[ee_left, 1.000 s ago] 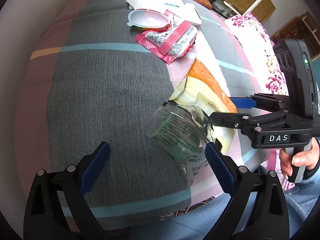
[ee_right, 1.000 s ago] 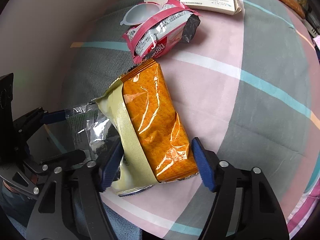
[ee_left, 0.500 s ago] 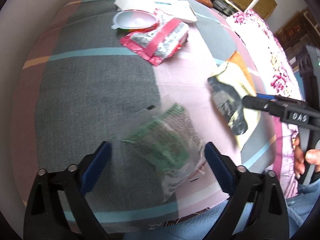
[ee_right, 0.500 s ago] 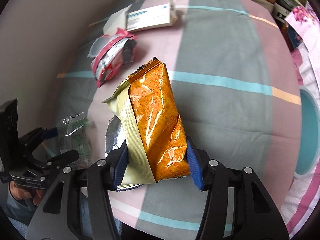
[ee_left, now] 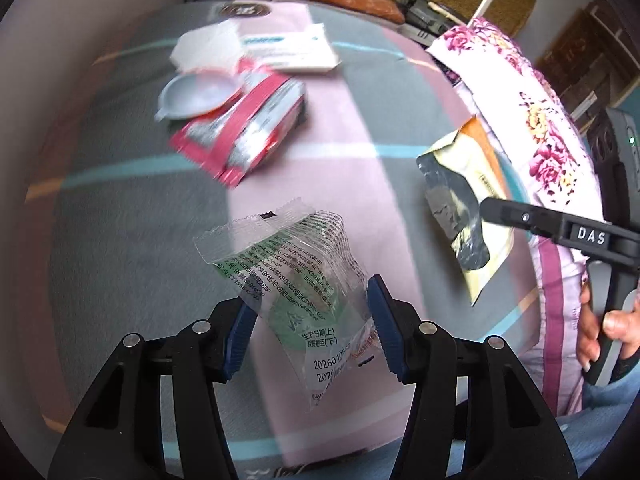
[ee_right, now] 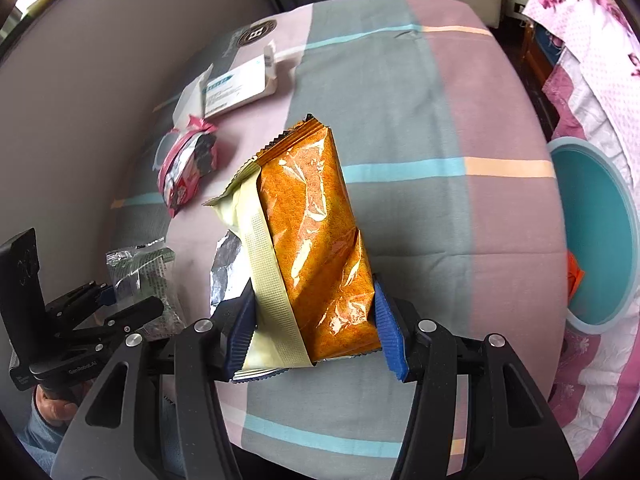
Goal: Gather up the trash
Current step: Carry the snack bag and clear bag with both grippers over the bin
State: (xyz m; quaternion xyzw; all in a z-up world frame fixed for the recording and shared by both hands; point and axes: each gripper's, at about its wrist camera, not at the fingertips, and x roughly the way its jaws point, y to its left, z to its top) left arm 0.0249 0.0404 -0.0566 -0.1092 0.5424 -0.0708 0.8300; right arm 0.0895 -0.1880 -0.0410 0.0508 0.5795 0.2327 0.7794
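Trash is being gathered: the left gripper (ee_left: 308, 320) jaws are closing around the clear green wrapper (ee_left: 296, 276), the right gripper (ee_right: 314, 320) clenching the orange snack bag (ee_right: 316, 240), needing firm grips.

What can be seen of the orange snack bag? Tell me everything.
The orange snack bag is crinkled glossy plastic with a cream strip down one side, a serrated top seam and silvery lining at a torn edge. It is lifted above the striped cloth, pinched across its lower end between the right gripper's blue pads.
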